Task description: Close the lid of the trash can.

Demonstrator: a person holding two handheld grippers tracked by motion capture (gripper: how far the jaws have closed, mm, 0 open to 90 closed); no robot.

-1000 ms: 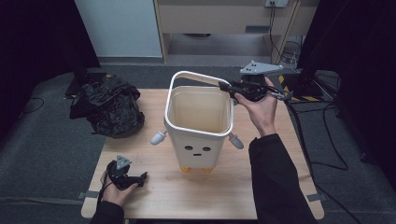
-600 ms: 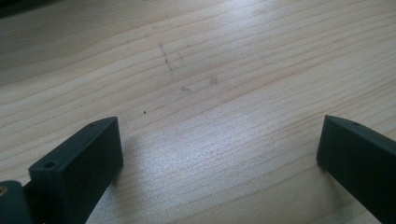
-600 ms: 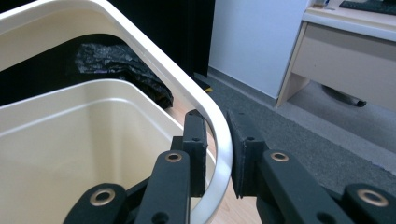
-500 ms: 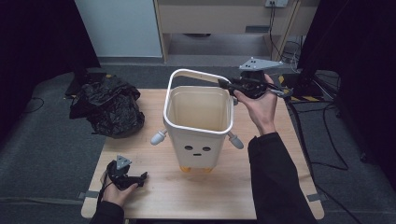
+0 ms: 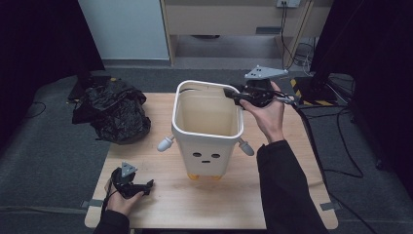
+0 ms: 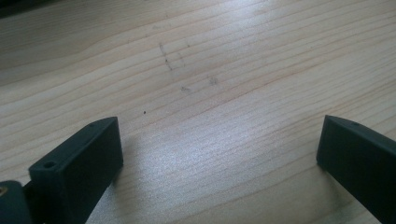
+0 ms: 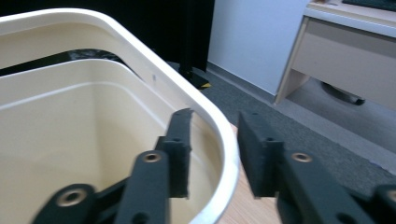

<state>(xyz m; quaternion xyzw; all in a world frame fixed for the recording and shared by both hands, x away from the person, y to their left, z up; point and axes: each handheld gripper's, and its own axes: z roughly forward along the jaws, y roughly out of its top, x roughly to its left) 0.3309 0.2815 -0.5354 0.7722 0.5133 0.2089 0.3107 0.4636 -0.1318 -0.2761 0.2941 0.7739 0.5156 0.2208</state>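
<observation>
Now | my right claw point(image 5: 233, 95) straddling white bin point(image 5: 207, 141) rim, jaws apart, not clamped | my left claw point(image 5: 144, 185) released, resting on tabletop point(image 5: 292, 195)

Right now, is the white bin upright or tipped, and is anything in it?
Upright: the white bin stands on its orange feet on the table, face forward. The inside that shows looks empty. The right tool straddles its rim.

On the table point(image 5: 160, 204), the bag point(image 5: 113, 110) lies left of the central bin point(image 5: 208, 139).
</observation>
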